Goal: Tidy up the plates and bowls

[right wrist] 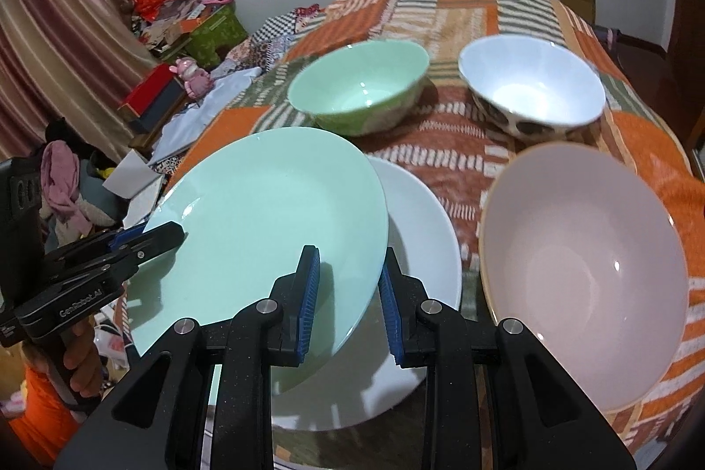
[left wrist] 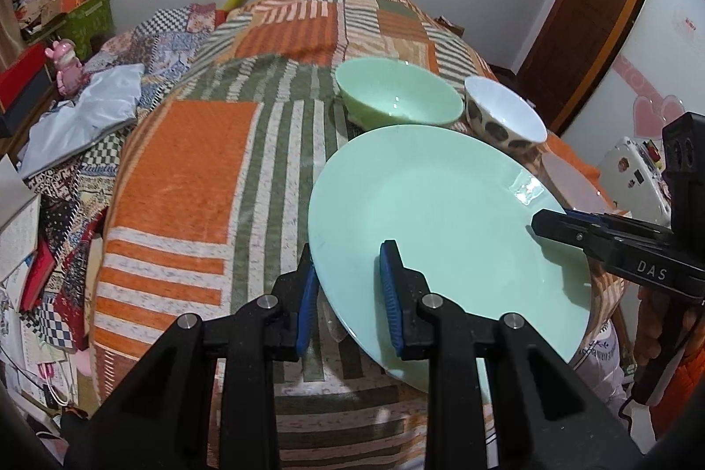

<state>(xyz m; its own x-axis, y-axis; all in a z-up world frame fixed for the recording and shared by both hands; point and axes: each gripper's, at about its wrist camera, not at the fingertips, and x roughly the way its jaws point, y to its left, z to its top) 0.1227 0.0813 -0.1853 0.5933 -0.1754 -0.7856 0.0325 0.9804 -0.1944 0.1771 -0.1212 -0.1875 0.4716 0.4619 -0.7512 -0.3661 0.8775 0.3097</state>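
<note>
A mint green plate (left wrist: 440, 232) (right wrist: 273, 214) is tilted above a white plate (right wrist: 418, 232) on the patterned blanket. My left gripper (left wrist: 348, 294) has its jaws open around the green plate's left rim; it shows in the right wrist view (right wrist: 145, 238). My right gripper (right wrist: 348, 294) has its jaws open around the plate's right rim; it shows in the left wrist view (left wrist: 555, 225). Whether the pads touch the rim I cannot tell. Behind stand a green bowl (left wrist: 396, 95) (right wrist: 361, 86) and a white spotted bowl (left wrist: 506, 113) (right wrist: 533, 86). A large pale pink bowl (right wrist: 586, 263) sits at the right.
The orange, green and white striped blanket (left wrist: 198, 170) (right wrist: 462, 7) covers a rounded table. Clutter, books and boxes (left wrist: 39, 205) lie at the left. A wooden door (left wrist: 595, 12) stands at the right.
</note>
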